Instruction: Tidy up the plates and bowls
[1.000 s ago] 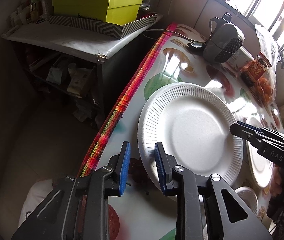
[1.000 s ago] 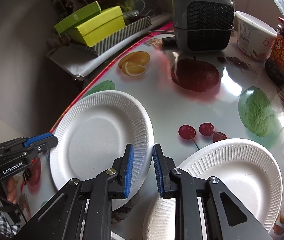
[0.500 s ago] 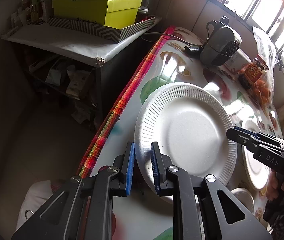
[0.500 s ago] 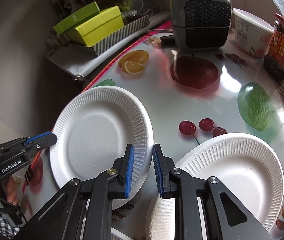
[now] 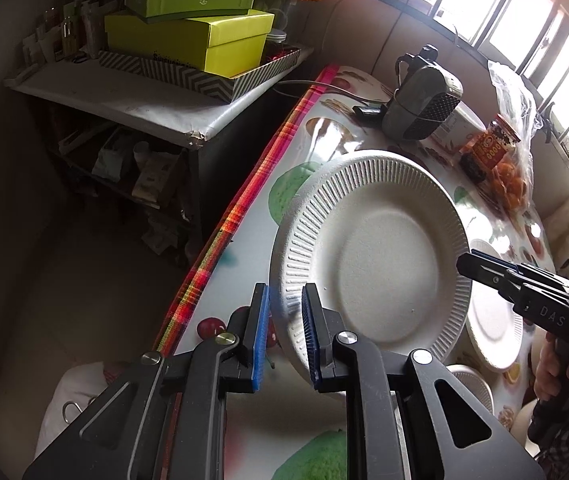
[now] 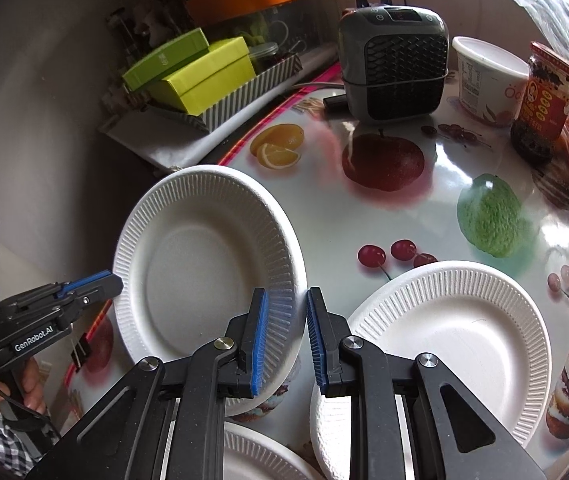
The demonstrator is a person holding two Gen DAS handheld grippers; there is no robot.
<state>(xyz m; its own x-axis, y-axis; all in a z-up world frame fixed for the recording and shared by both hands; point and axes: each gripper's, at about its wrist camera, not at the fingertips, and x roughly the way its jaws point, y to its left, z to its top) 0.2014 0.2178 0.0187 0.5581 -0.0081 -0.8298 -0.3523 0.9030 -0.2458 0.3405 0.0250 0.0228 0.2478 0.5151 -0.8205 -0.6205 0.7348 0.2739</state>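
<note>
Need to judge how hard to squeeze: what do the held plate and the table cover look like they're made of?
Held plate: probably foam or pressed paper. It is matte white with a fluted rim and looks thin and easily crushed.
Table cover: probably glossy vinyl or oilcloth. It has printed fruit and bright window glare, and looks slick.

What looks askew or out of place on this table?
One plate is tilted, not flat like the other plate. The left gripper and the right gripper pinch its rim on opposite sides. Nothing looks spilled or damaged.
</note>
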